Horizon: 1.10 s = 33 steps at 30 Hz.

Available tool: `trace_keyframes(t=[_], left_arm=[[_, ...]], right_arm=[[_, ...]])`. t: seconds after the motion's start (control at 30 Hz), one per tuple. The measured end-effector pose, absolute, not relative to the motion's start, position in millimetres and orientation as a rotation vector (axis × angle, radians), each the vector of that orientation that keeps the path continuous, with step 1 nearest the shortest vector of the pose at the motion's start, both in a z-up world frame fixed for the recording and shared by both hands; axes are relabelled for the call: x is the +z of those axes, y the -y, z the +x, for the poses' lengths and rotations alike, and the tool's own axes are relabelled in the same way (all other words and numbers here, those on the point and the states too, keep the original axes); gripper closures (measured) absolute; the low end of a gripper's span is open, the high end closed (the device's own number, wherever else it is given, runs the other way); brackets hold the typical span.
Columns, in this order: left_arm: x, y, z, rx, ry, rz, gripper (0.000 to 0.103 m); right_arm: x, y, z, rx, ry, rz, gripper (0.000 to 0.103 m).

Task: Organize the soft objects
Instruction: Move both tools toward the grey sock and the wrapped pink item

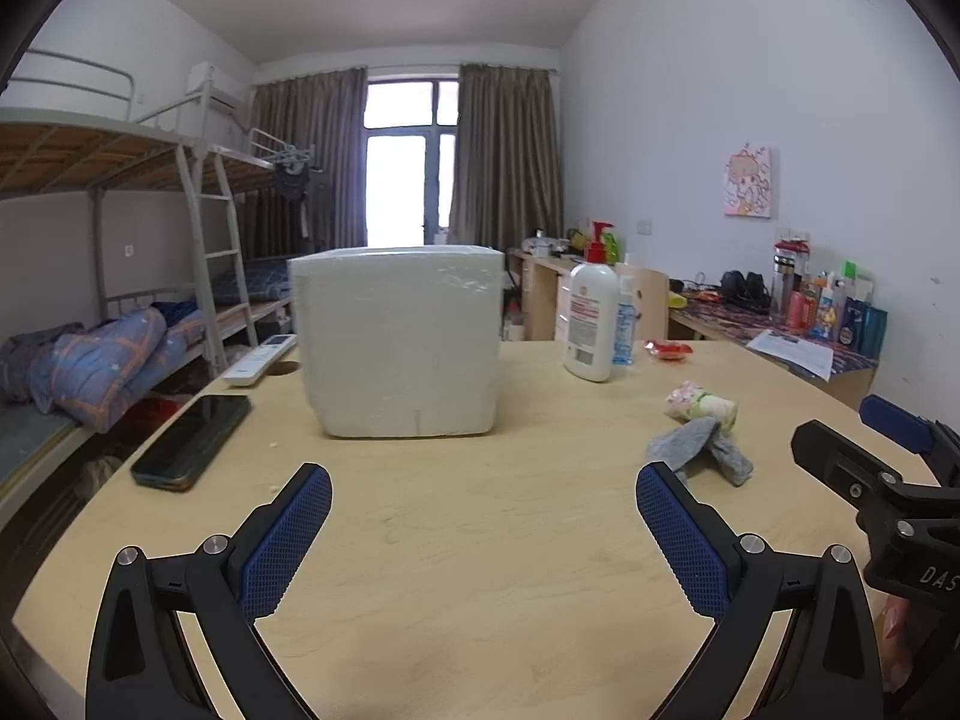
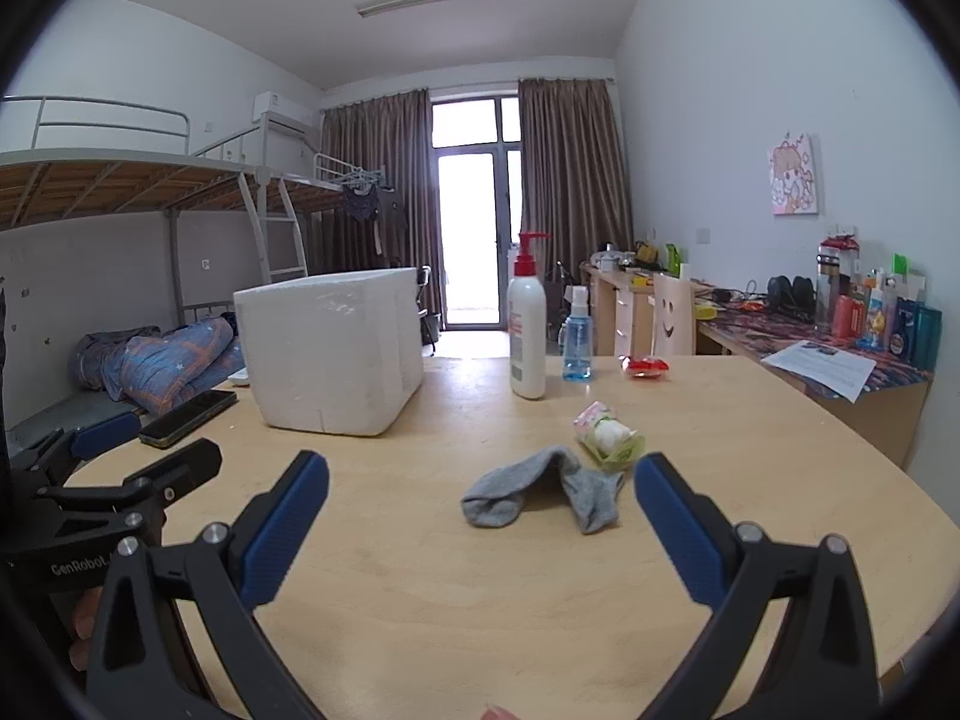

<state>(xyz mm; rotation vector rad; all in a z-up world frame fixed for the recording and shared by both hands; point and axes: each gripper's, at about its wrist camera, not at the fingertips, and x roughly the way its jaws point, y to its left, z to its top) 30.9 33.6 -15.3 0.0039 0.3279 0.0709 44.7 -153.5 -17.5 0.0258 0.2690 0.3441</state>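
Observation:
A grey sock (image 2: 540, 495) lies crumpled on the wooden table (image 2: 450, 570), just ahead of my right gripper (image 2: 481, 474), which is open and empty. Touching the sock's far side is a small rolled pastel cloth bundle (image 2: 606, 435). In the left wrist view the sock (image 1: 699, 450) and the bundle (image 1: 702, 405) lie to the right of my left gripper (image 1: 483, 483), which is open and empty over bare table. A white foam box (image 1: 402, 342) stands straight ahead of the left gripper; it also shows in the right wrist view (image 2: 333, 351), at the left.
A black phone (image 1: 192, 441) and a white remote (image 1: 261, 360) lie left of the box. A lotion pump bottle (image 2: 527, 330), a blue spray bottle (image 2: 577, 339) and a red packet (image 2: 645, 367) stand at the far side. A cluttered desk (image 2: 840, 348) runs along the right wall.

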Motion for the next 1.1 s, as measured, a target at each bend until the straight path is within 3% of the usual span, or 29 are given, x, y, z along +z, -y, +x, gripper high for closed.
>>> trace_keyframes(t=[1.1], left_arm=[[-15,53,144,-0.149,-0.592,0.058,0.001]], right_arm=[[-4,226,145,0.318,-0.525,0.024,0.0]])
